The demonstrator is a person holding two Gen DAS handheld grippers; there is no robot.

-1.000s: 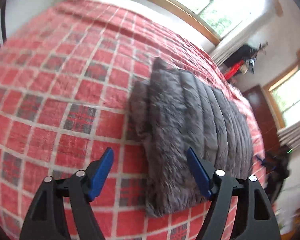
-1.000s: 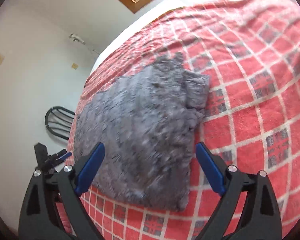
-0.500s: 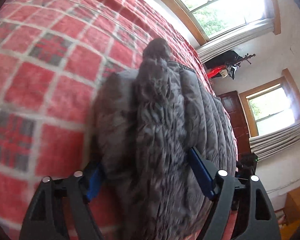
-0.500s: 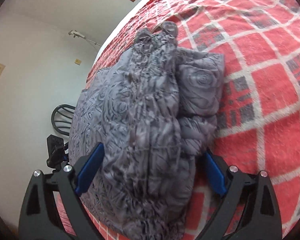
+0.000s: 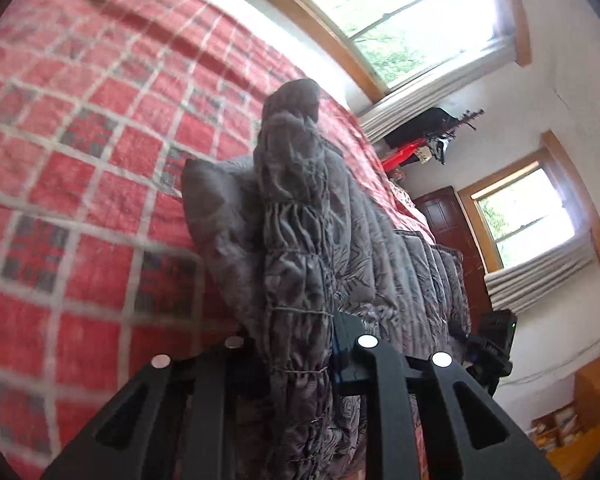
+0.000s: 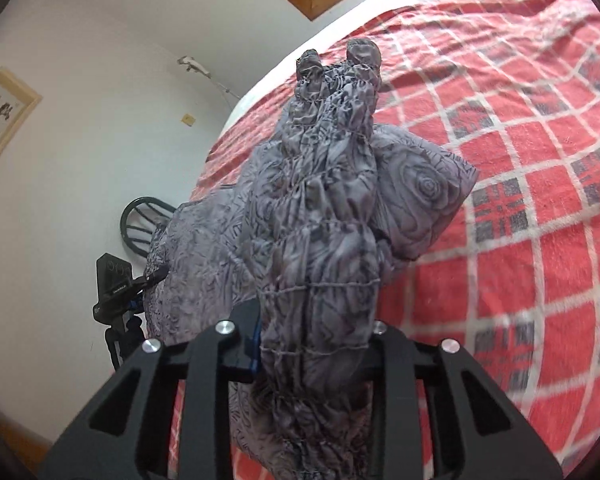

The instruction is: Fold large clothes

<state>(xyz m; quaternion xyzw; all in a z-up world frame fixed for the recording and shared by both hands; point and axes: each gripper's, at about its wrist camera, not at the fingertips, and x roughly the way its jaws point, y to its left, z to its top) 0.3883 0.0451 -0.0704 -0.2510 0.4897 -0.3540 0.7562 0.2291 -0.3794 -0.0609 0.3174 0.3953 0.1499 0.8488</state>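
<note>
Both sets of fingers are clamped on the grey quilted jacket [image 5: 300,264] — left gripper [image 5: 300,356] and right gripper [image 6: 316,340] each pinching a bunched elastic hem edge. It's lying on the red plaid bedspread [image 5: 80,160], its length stretching between my two hands, so neither's nearer. Fabric hides my fingertips — can't see how many layers I've got.
</note>
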